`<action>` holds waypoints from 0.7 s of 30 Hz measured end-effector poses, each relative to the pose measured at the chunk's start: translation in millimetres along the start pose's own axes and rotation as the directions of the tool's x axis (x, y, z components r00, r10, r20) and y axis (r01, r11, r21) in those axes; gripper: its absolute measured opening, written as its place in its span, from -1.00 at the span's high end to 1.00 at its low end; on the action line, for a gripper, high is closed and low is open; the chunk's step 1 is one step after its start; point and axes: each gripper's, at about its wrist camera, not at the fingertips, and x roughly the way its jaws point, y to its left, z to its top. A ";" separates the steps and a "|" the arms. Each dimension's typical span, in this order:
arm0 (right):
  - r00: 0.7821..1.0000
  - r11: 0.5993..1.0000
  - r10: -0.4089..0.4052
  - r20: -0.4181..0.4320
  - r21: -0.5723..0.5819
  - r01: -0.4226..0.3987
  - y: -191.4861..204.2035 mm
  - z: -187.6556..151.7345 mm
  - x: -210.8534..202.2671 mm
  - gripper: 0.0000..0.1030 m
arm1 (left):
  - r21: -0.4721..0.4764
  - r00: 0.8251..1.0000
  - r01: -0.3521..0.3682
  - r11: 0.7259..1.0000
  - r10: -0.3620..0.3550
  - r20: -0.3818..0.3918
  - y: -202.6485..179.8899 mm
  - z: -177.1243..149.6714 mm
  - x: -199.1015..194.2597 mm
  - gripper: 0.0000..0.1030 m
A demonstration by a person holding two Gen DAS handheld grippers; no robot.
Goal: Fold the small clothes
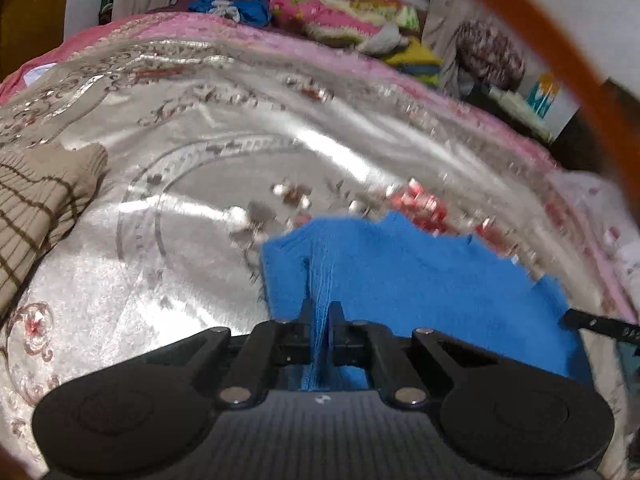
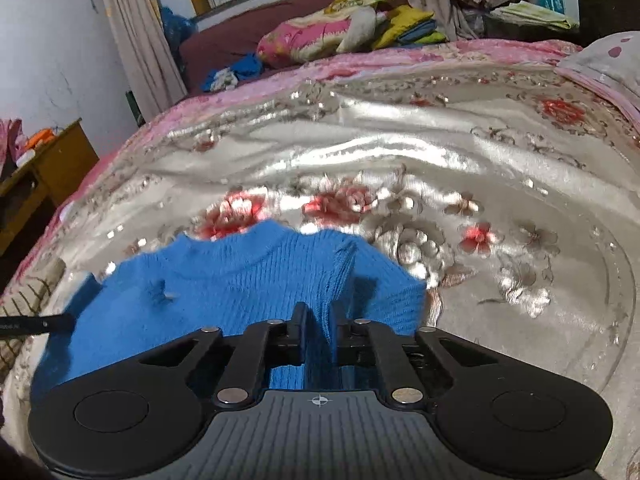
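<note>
A small blue knit sweater [image 1: 400, 272] is held above the shiny floral bedspread [image 1: 200, 184]. My left gripper [image 1: 320, 312] is shut on a bunched fold of it near its left side. My right gripper [image 2: 318, 312] is shut on a fold near the sweater's [image 2: 240, 280] right side. The sweater's collar edge faces away from me. A black finger of the right gripper shows at the right edge of the left wrist view [image 1: 600, 324], and a finger of the left gripper shows at the left edge of the right wrist view [image 2: 36, 324].
A beige striped knit garment [image 1: 36, 204] lies on the bedspread at the left. Behind the bed are a pink floral quilt [image 2: 304, 40], folded clothes [image 2: 408, 26] and a blue cloth pile [image 2: 236, 72]. A wooden cabinet [image 2: 44, 172] stands at the left.
</note>
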 end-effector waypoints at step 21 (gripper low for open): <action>0.998 0.997 0.020 -0.054 0.072 -0.016 -19.5 -0.3 13.0 0.09 | -0.005 0.999 0.035 0.999 -0.035 0.018 4.8 2.6 1.2 0.78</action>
